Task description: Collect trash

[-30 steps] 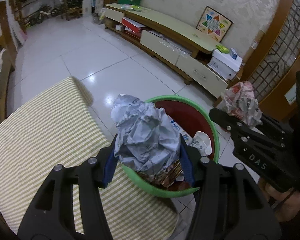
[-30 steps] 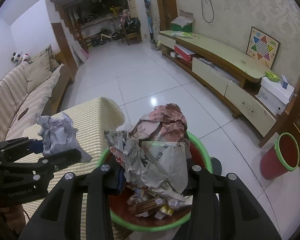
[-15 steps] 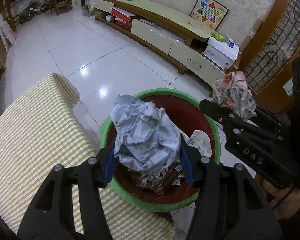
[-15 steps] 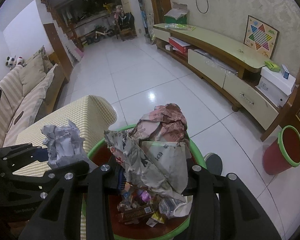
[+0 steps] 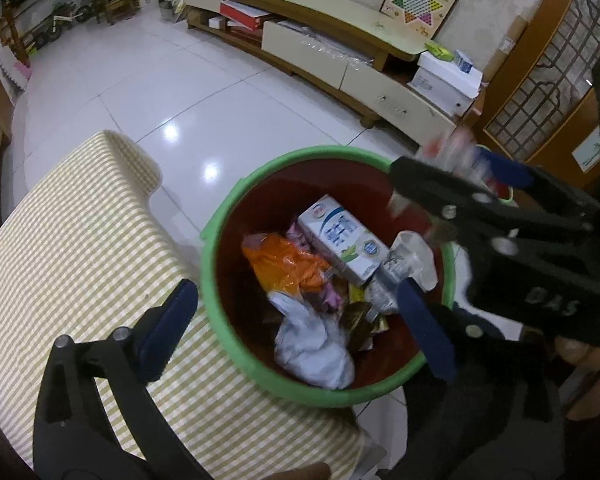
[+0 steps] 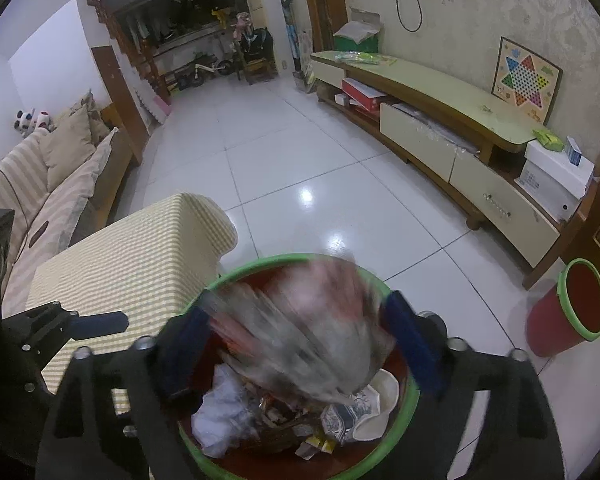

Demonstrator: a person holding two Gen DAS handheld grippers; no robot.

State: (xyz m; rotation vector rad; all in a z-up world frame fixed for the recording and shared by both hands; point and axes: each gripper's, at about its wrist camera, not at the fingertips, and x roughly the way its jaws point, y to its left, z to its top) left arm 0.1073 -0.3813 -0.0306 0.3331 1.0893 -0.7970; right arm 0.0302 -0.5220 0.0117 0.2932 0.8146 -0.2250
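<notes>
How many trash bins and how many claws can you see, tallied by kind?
Red plastic trash bins with green rims: 2, the near one and one by the cabinet
Black two-finger claws with blue pads: 2, left claw, right claw
Total: 4

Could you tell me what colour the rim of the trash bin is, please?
Green, on the bin; clearest in the left wrist view.

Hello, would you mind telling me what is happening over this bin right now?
A person is dropping crumpled paper into the green-rimmed bin beside the checked cushion. The left gripper has just opened and is empty; a white paper wad lies among the trash below. The right gripper has also just opened, and its newspaper ball, blurred, is between the jaws, apparently falling in.
</notes>
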